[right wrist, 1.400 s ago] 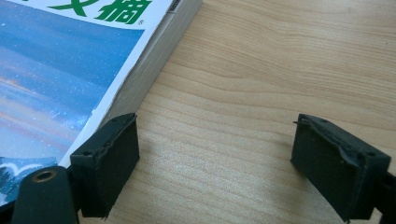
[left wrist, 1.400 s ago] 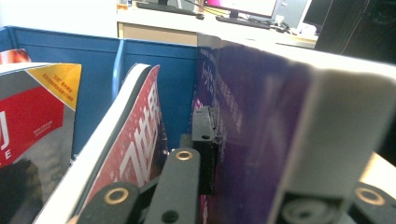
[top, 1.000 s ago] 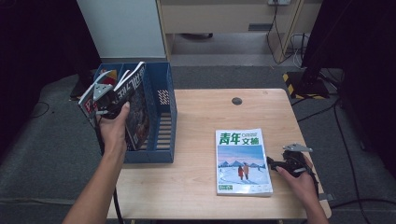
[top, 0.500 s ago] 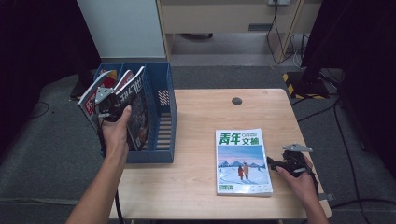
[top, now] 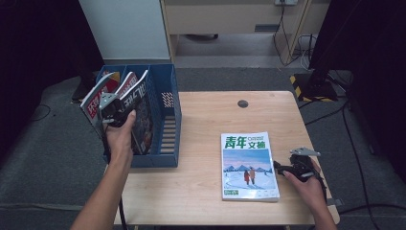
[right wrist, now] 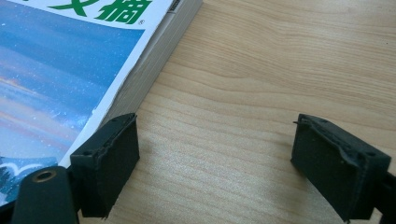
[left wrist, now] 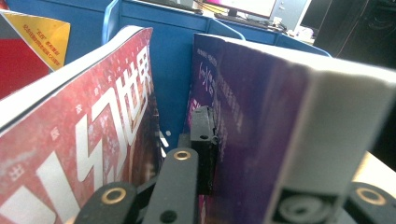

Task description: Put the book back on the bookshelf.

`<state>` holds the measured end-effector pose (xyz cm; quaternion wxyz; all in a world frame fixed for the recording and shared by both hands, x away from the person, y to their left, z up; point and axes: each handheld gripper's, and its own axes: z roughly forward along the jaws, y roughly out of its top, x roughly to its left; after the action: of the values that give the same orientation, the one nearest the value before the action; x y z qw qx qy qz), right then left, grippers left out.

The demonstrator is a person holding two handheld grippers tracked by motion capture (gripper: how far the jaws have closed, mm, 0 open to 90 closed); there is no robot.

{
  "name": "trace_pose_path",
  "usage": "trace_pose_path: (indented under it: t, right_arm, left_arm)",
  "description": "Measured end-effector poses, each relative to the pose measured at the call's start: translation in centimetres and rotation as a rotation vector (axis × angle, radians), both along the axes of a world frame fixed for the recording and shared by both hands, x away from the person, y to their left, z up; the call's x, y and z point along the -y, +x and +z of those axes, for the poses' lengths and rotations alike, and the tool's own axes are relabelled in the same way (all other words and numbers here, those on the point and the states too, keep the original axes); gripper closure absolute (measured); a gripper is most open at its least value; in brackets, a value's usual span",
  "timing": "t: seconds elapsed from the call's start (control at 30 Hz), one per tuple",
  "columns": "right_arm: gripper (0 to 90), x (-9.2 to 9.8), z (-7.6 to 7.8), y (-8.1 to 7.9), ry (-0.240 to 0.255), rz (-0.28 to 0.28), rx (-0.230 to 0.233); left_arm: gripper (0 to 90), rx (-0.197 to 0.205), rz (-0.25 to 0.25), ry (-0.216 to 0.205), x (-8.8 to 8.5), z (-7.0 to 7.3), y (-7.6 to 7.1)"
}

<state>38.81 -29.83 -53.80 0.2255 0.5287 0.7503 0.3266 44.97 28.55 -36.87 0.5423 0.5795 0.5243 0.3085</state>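
Two magazines already stand upright in the blue file rack [top: 167,120] at the desk's [top: 210,191] left end, and the left gripper [top: 111,106] is clenched on a third, the purple-covered magazine [left wrist: 261,121], at its top edge. In the left gripper view one black jaw lies flat against that purple cover, with the red-covered magazine [left wrist: 88,135] leaning just beside it and a rack divider behind. Compared with a second ago the magazine stands a little straighter and sits lower between the rack walls, while the hand has barely shifted; judging by that, the insertion looks nearly finished and what remains is to let the magazine settle and release it. The right gripper [top: 292,167] has not moved: it rests on the desk touching the right edge of the green-titled magazine [top: 248,165], which lies flat, cover up, near the desk's front right. In the right gripper view its jaws are spread wide, one pad [right wrist: 109,163] against the page edges and the other out on bare wood, so nothing is gripped there yet. That flat magazine is probably next for the rack.
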Motion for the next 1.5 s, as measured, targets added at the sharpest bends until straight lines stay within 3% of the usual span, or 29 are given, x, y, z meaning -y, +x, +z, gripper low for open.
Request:
trace_pose_path:
  t: [0.53,0.63,1.03,1.5]
  right_arm:
    - [14.9,-0.01,0.00,0.00,0.000,0.000,0.000]
    - [14.9,-0.02,0.00,0.01,0.002,-0.002,0.000]
    - [14.7,-0.03,-0.01,0.02,0.000,0.001,-0.001]
    - [14.6,-0.05,-0.01,0.02,0.002,-0.001,0.000]
  left_arm:
    - [77.5,-0.044,-0.008,0.015,-0.40,0.03,-0.52]
    - [79.8,-0.036,-0.002,0.029,-0.48,0.01,-0.63]
    - [81.1,0.008,0.016,-0.018,-0.52,-0.43,-0.84]
    - [80.9,0.053,0.046,-0.020,-0.24,-0.65,-0.60]
